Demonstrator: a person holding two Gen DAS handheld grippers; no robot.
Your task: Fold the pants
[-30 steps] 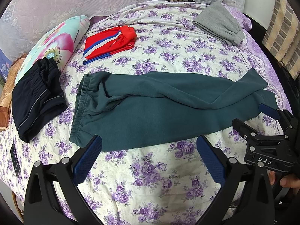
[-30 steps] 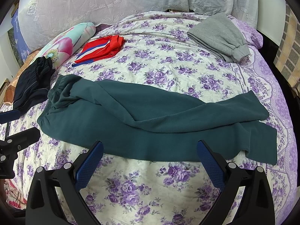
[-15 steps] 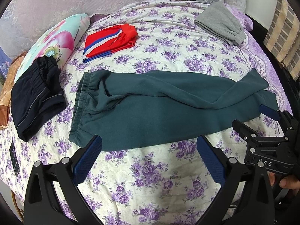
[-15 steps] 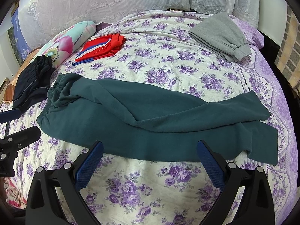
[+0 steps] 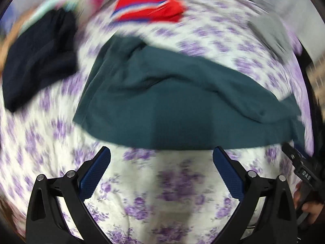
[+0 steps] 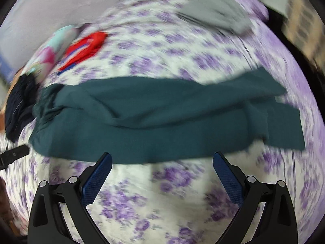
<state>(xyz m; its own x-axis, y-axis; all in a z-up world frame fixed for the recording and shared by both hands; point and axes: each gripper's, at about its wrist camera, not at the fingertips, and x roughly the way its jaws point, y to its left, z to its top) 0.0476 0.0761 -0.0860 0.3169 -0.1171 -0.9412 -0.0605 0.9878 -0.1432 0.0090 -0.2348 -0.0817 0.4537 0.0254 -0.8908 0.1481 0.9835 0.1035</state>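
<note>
- Dark green pants (image 5: 172, 101) are seen spread lengthwise across a purple-flowered bedspread (image 5: 162, 193), waistband at the left
- The left gripper (image 5: 161, 152) is held spread wide, empty, just near of the pants' near edge
- The right gripper (image 6: 162, 156) is likewise held wide, empty
- Both views are blurred

Black angular frames are being shown on the left gripper (image 5: 161, 160) and right gripper (image 6: 162, 165), dotted with silver screws. Blue textured pads (image 5: 95, 174) are being displayed on each finger. White lettering, blurred, is being glimpsed on the right gripper's body, beside bare fingers (image 5: 308, 207).
</note>
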